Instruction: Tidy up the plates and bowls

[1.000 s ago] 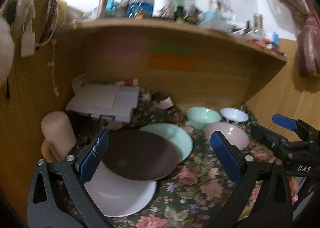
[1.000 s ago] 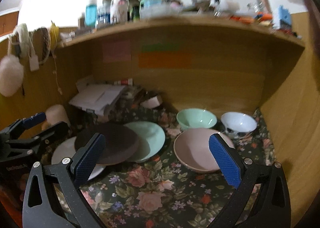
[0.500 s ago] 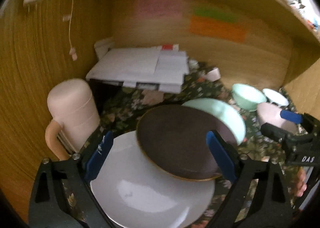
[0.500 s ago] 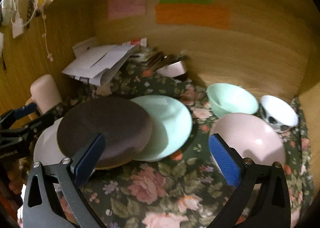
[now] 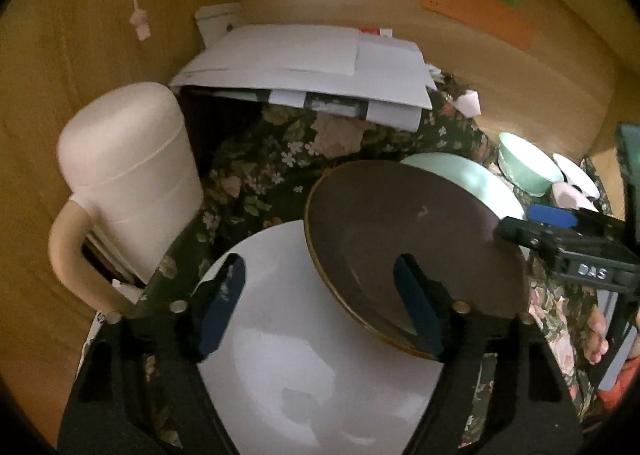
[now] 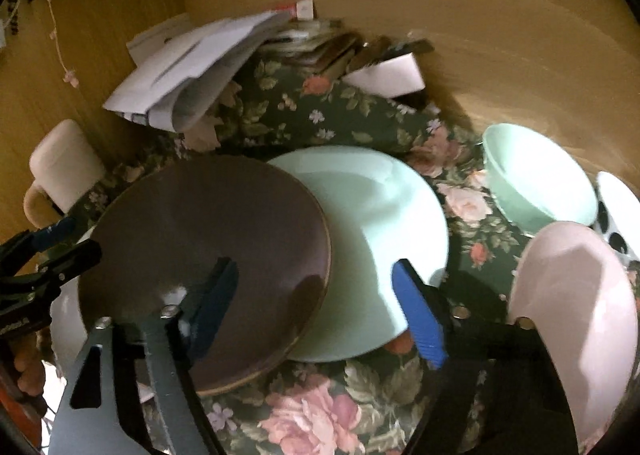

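Three plates overlap on the floral cloth: a white plate (image 5: pixel 304 367) nearest, a brown plate (image 5: pixel 400 223) lying on it, and a mint plate (image 5: pixel 480 175) under the brown one's far side. My left gripper (image 5: pixel 320 307) hovers low over the white plate and the brown plate's near rim, jaws closing, pads touching nothing. My right gripper (image 6: pixel 318 311) hangs over the seam between the brown plate (image 6: pixel 208 239) and the mint plate (image 6: pixel 376 223), jaws closing too, nothing gripped. A mint bowl (image 6: pixel 536 179), a pink bowl (image 6: pixel 572 303) and a white spotted bowl (image 6: pixel 620 215) sit to the right.
A cream mug (image 5: pixel 128 175) stands against the left wooden wall. A pile of white papers (image 5: pixel 304 67) lies on a dark box at the back, with a small white object (image 5: pixel 470 103) beside it. Wooden walls close in on the left, back and right.
Both grippers have come forward and down toward the plates, so the top shelf has left the view. Both pairs of jaws have narrowed. The plates and bowls have not moved.
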Demonstrator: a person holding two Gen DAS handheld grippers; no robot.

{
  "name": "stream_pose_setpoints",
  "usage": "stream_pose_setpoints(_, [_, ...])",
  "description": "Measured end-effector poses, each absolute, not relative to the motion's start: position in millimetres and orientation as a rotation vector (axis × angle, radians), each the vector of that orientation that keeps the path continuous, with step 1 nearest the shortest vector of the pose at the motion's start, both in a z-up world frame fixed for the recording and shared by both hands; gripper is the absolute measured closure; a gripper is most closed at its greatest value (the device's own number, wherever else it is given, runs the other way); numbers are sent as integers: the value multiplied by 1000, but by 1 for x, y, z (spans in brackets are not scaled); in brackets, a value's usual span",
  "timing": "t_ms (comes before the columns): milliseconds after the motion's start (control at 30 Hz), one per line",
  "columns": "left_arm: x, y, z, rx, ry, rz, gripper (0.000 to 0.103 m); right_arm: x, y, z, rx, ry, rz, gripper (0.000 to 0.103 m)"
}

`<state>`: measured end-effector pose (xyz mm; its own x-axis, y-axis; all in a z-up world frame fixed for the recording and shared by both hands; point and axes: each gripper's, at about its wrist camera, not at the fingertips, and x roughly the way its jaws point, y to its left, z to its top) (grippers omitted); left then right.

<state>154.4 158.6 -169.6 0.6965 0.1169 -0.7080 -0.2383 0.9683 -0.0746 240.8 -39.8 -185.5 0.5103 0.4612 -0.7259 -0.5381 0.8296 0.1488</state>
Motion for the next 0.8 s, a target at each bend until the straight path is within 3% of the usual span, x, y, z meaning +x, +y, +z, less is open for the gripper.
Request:
stream_pose_setpoints(67, [158,159,-172,-173,795,181,37,248,-37,-190,-97,868,606,41])
stream_pose_setpoints(167, [161,158,-175,-172,808,159,40,259,-34,-196,-94,900,614,56])
stream_pose_setpoints(333, [164,158,-177,-167,820,155,50,270,-31,-203,-73,942,635,66])
stream_pose_setpoints(467, [168,162,-182,-208,848,124,62,275,-30,-204,-60,958,659,68])
stream_pose_setpoints(800, [173,156,-186,-242,870,64,68,273,-25,-205,-42,964,679,68])
